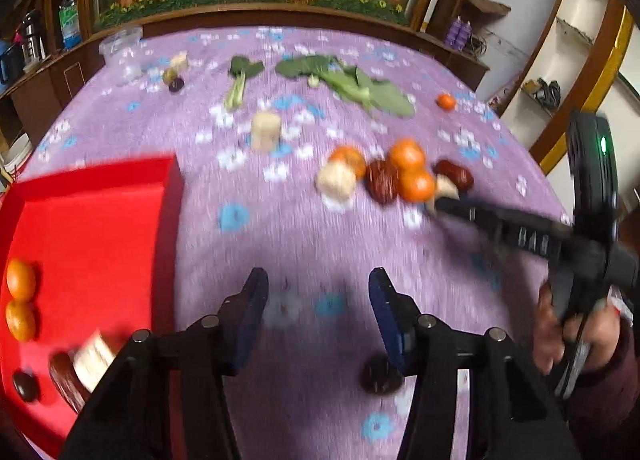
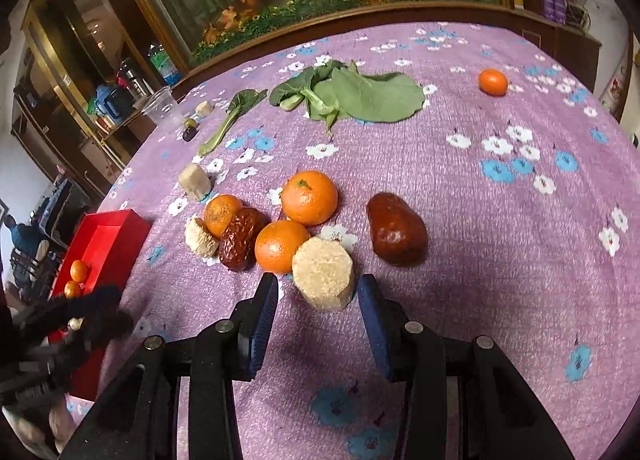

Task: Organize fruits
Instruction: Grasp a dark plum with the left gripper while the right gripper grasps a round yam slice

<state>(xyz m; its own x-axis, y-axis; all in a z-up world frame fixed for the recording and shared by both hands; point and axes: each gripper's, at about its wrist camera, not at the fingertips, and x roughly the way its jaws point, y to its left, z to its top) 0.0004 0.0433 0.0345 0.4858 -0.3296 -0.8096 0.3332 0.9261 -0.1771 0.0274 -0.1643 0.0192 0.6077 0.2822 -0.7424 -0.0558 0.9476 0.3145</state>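
On the purple flowered cloth lies a cluster of fruit: three oranges point(image 2: 309, 198), two red dates point(image 2: 396, 228) and pale cut cylinders. My right gripper point(image 2: 318, 279) is open, and the nearest pale cylinder point(image 2: 324, 276) stands between its fingertips with no pad pressing on it. The left wrist view shows this gripper point(image 1: 434, 206) reaching the cluster point(image 1: 412, 176) from the right. My left gripper point(image 1: 320, 292) is open and empty above bare cloth, beside the red tray point(image 1: 100, 228). The tray holds two oranges point(image 1: 20, 280), a date, a dark round fruit and a pale piece. A dark fruit point(image 1: 380, 376) lies on the cloth under the left gripper's right finger.
A lone orange point(image 2: 493, 82) sits far right. Green leaves point(image 2: 360, 96) and a leafy stalk point(image 2: 228, 116) lie at the back, with a clear plastic cup point(image 2: 162, 104), small dark fruits point(image 2: 190, 132) and another pale cylinder point(image 2: 195, 180). A wooden cabinet edges the far side.
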